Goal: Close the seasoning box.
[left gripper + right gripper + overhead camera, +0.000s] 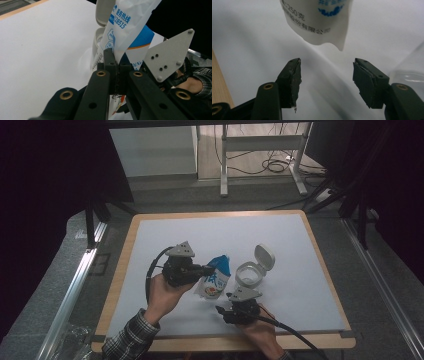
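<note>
A white and blue printed pouch [215, 279] hangs over the white mat, pinched at its edge by my left gripper [206, 271], which is shut on it. In the left gripper view the pouch [126, 27] rises from between the closed jaws. My right gripper [223, 311] sits just below the pouch near the front edge, open and holding nothing. In the right gripper view the pouch's lower edge [322, 25] hangs above the gap between the open fingers [292, 80]. A clear round container [248, 274] with its white flip lid [264, 256] open stands just right of the pouch.
The white mat [165, 235] covers a wooden table [120, 270]. Dark floor and metal rails [75, 285] flank the table. A desk frame with cables [270, 160] stands beyond the far edge.
</note>
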`<control>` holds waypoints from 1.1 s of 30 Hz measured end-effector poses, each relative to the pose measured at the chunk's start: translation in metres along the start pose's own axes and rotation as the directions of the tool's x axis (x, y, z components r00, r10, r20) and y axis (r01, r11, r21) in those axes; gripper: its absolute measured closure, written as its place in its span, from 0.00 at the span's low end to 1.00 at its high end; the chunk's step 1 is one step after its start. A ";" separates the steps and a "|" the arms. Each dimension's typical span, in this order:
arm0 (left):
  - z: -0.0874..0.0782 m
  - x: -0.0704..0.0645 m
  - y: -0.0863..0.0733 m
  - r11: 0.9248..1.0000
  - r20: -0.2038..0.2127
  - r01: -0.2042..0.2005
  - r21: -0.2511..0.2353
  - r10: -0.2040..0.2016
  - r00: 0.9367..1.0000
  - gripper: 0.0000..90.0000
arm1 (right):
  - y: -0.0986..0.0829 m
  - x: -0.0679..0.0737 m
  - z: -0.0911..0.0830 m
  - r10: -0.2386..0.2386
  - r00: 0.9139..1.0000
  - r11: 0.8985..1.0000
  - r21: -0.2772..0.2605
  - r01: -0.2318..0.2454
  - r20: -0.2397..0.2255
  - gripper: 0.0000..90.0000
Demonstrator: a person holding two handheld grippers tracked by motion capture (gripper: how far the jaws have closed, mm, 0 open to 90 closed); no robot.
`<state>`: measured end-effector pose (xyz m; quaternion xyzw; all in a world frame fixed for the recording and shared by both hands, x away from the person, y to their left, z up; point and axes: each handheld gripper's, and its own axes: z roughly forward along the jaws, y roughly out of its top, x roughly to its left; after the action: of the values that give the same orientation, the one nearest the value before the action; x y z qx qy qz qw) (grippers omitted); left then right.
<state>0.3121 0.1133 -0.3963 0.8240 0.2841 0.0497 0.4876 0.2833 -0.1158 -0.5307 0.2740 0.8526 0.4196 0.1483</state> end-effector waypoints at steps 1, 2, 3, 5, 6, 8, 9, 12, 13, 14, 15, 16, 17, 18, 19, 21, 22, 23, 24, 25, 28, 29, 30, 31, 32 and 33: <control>0.000 0.000 0.000 1.000 -0.001 0.000 0.001 0.000 1.000 1.00 | 0.001 0.001 0.001 -0.002 1.000 1.000 -0.002 0.002 0.001 0.44; 0.000 0.000 0.001 1.000 0.001 0.001 0.001 -0.001 1.000 1.00 | 0.001 0.001 0.003 0.001 1.000 1.000 0.000 -0.001 0.002 0.44; -0.001 0.000 0.001 1.000 0.002 0.003 0.001 -0.003 1.000 1.00 | 0.002 0.002 0.004 0.000 1.000 1.000 0.000 0.000 0.003 0.44; -0.001 0.000 0.001 1.000 0.004 0.005 0.001 -0.005 1.000 1.00 | 0.002 0.002 0.006 -0.002 1.000 1.000 -0.001 0.002 0.010 0.44; -0.001 0.000 0.001 1.000 0.006 0.007 0.000 -0.007 1.000 1.00 | 0.003 0.002 0.007 -0.002 1.000 1.000 -0.002 0.002 0.011 0.44; -0.001 0.000 0.002 1.000 0.010 0.008 0.001 -0.008 1.000 1.00 | 0.004 0.003 0.009 -0.004 1.000 1.000 -0.004 0.004 0.018 0.44; -0.001 0.000 0.002 1.000 0.011 0.009 0.001 -0.009 1.000 1.00 | 0.004 0.003 0.010 -0.003 1.000 1.000 -0.008 0.003 0.022 0.44; -0.001 0.000 0.002 1.000 0.018 0.014 -0.001 -0.014 1.000 1.00 | 0.005 0.004 0.012 0.000 1.000 1.000 -0.011 0.001 0.024 0.44; -0.001 0.000 0.002 1.000 0.020 0.015 -0.001 -0.015 1.000 1.00 | 0.005 0.004 0.013 -0.002 1.000 1.000 -0.013 0.002 0.025 0.44; -0.002 -0.001 0.003 1.000 0.021 0.017 -0.002 -0.017 1.000 1.00 | 0.005 0.004 0.014 0.005 1.000 1.000 -0.015 -0.004 0.026 0.44; -0.002 -0.001 0.003 1.000 0.022 0.018 -0.003 -0.017 1.000 1.00 | 0.005 0.004 0.015 0.008 1.000 1.000 -0.014 -0.008 0.026 0.44; -0.002 -0.001 0.003 1.000 0.024 0.018 -0.002 -0.018 1.000 1.00 | 0.006 0.004 0.016 0.010 0.999 1.000 -0.011 -0.010 0.030 0.44; -0.002 -0.001 0.004 1.000 0.025 0.018 -0.002 -0.018 1.000 1.00 | 0.006 0.003 0.016 0.015 0.999 1.000 -0.013 -0.014 0.032 0.44; -0.002 -0.001 0.004 1.000 0.026 0.018 -0.002 -0.018 0.999 1.00 | 0.006 0.003 0.016 0.014 0.999 1.000 -0.017 -0.013 0.035 0.43; -0.003 -0.001 0.004 1.000 0.029 0.020 -0.003 -0.020 0.999 1.00 | 0.006 0.003 0.017 0.004 0.999 1.000 -0.028 -0.002 0.045 0.43; -0.003 -0.001 0.005 1.000 0.030 0.023 -0.003 -0.023 0.999 1.00 | 0.007 0.003 0.017 0.012 0.999 0.999 -0.036 -0.010 0.047 0.43; -0.003 -0.001 0.005 1.000 0.032 0.024 -0.002 -0.024 0.999 1.00 | 0.007 0.003 0.018 0.005 0.999 0.999 -0.038 -0.003 0.053 0.43; -0.003 -0.001 0.006 1.000 0.035 0.027 -0.001 -0.027 0.999 1.00 | 0.008 0.004 0.018 0.003 0.998 0.999 -0.038 -0.001 0.057 0.43; -0.003 -0.001 0.006 1.000 0.037 0.028 -0.001 -0.027 0.999 1.00 | 0.008 0.004 0.018 -0.005 0.998 0.999 -0.042 0.007 0.064 0.43; -0.003 -0.001 0.006 1.000 0.038 0.029 0.000 -0.029 0.999 1.00 | 0.008 0.004 0.019 -0.009 0.998 0.999 -0.047 0.012 0.068 0.43; -0.003 -0.002 0.007 1.000 0.039 0.029 0.003 -0.029 0.999 1.00 | 0.009 0.005 0.020 -0.018 0.997 0.999 -0.050 0.022 0.081 0.42; -0.003 -0.002 0.008 1.000 0.041 0.030 0.002 -0.030 0.999 1.00 | 0.009 0.005 0.020 -0.021 0.996 0.998 -0.050 0.025 0.085 0.42; -0.003 -0.002 0.008 1.000 0.042 0.031 0.001 -0.031 0.999 1.00 | 0.010 0.004 0.020 -0.029 0.995 0.998 -0.048 0.034 0.095 0.42; -0.003 -0.002 0.008 1.000 0.043 0.031 0.002 -0.031 0.999 1.00 | 0.010 0.004 0.021 -0.037 0.994 0.998 -0.052 0.042 0.100 0.42; -0.004 -0.002 0.009 1.000 0.043 0.030 0.003 -0.030 0.999 1.00 | 0.010 0.004 0.021 -0.040 0.994 0.997 -0.055 0.046 0.103 0.42; -0.004 -0.002 0.009 1.000 0.044 0.031 0.004 -0.031 0.999 1.00 | 0.010 0.004 0.021 -0.045 0.993 0.997 -0.058 0.051 0.107 0.42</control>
<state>0.3126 0.1115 -0.3866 0.8212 0.2859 0.0235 0.4933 0.2938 -0.0953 -0.5354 0.2706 0.8367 0.4266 0.2116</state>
